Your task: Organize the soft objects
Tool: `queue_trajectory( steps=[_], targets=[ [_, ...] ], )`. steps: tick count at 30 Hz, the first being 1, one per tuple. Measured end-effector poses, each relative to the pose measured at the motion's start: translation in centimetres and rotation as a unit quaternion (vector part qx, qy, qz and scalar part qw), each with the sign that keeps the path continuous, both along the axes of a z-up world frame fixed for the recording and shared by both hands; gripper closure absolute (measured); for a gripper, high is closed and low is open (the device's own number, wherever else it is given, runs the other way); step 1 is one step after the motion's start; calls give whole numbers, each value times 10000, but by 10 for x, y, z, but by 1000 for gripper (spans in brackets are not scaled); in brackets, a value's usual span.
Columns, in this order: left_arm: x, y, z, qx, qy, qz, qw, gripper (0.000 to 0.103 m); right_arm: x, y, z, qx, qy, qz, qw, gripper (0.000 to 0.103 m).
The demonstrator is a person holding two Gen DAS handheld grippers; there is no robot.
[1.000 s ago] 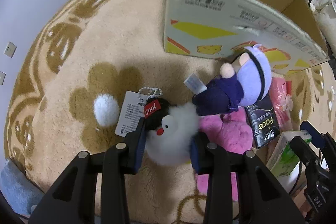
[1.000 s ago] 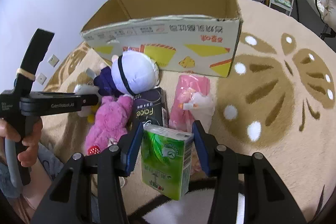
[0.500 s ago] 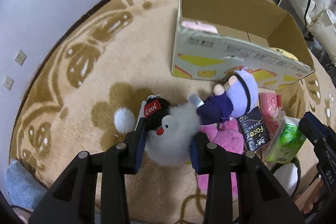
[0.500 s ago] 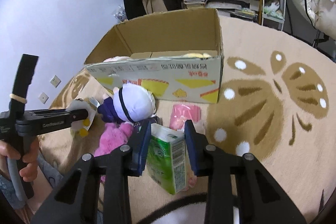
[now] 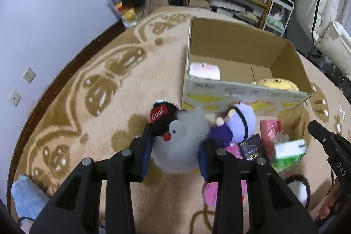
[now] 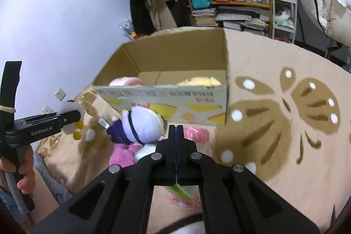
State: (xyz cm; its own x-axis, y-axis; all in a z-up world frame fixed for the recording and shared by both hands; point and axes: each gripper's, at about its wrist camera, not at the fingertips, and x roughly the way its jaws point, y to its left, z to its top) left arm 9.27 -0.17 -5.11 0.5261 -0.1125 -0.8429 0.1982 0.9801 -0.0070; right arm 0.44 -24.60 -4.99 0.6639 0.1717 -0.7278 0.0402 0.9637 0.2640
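My left gripper (image 5: 176,146) is shut on a fluffy white penguin plush (image 5: 179,135) with a black cap and a red "Cool" tag, held above the rug. In the right wrist view the left gripper (image 6: 74,116) shows side-on, with the plush (image 6: 70,106) in it. My right gripper (image 6: 175,131) is shut, pad against pad, with nothing between the pads. The green tissue pack (image 6: 178,191) shows blurred below its jaws and is blurred beside the right gripper (image 5: 316,127) as green tissue pack (image 5: 288,155). The open cardboard box (image 5: 241,91) stands just beyond.
In the box lie a pink roll (image 5: 204,70) and a yellow plush (image 5: 276,83). On the rug before it are a purple-headed doll (image 5: 241,124), a pink plush (image 5: 221,190), a black tissue pack (image 5: 252,151) and a pink pack (image 5: 268,131). Shelves stand behind.
My left gripper rose with the penguin plush off the rug. The right jaws closed fully and the green tissue pack slid out from between them. Both views tilted up toward the box.
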Motion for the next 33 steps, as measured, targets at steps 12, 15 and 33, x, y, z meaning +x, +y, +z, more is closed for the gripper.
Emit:
queue_trajectory(
  steps=[12,15,33],
  targets=[
    [1,-4,-5,126,16,-83,9999,68,7,-2,-8,6,207,59,9998,89],
    [1,-4,-6,121,16,-77,9999,68,8,-5,-12,24,378,44,9993,52],
    [-2,1,8,-18,-252,-7,9997,68,-19,12,-48,53,1854,78,9826,34]
  ],
)
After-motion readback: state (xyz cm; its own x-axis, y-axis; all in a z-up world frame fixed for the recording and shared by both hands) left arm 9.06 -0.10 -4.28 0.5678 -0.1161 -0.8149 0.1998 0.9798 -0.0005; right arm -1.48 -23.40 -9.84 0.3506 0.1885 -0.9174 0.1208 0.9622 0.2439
